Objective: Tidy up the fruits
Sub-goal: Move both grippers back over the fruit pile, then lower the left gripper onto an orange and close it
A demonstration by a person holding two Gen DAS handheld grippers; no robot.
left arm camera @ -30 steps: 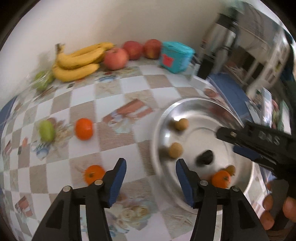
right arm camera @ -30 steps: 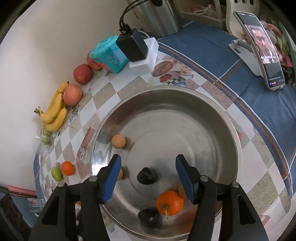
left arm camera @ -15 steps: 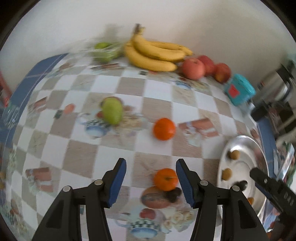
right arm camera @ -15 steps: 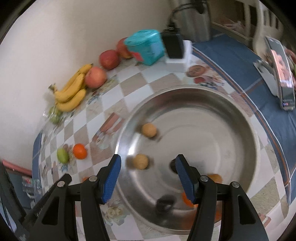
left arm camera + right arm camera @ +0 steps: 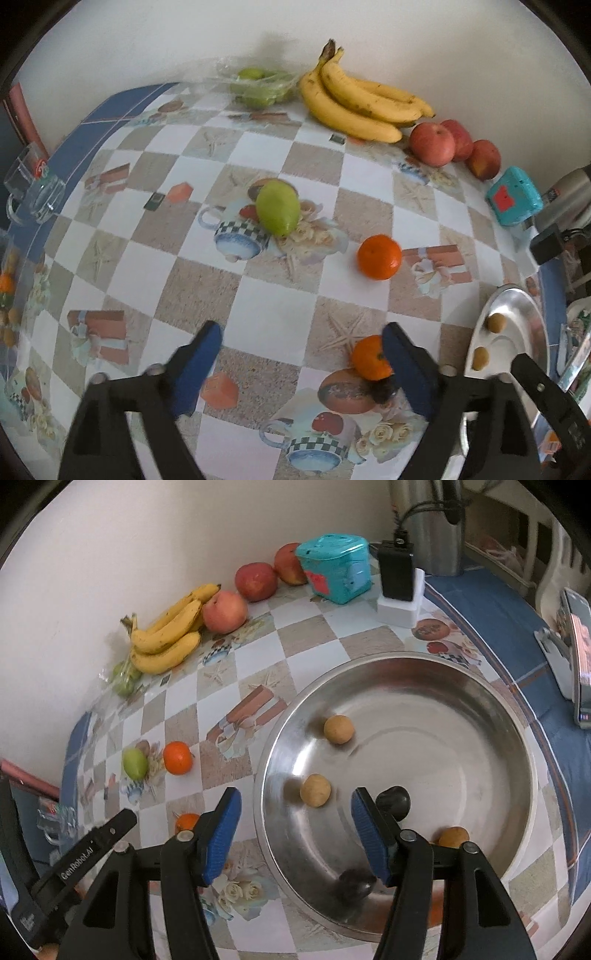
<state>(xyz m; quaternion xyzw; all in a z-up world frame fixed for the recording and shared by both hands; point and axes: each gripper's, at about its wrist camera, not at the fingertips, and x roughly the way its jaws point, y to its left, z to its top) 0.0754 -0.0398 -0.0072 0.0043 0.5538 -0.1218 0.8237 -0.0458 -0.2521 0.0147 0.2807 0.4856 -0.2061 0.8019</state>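
While several small fruits already lie in the steel bowl, two oranges and a green fruit remain mid-frame on the tabletop; both grippers' fingers have just opened wide, empty.

Steep downward views, shared steel bowl

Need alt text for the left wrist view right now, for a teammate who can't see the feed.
The left gripper, jaws just opened wide and empty, hangs over a checkered tablecloth with an orange against its right finger. Beyond lie another orange and a green fruit; bananas and apples line the wall. The steel bowl shows at right.
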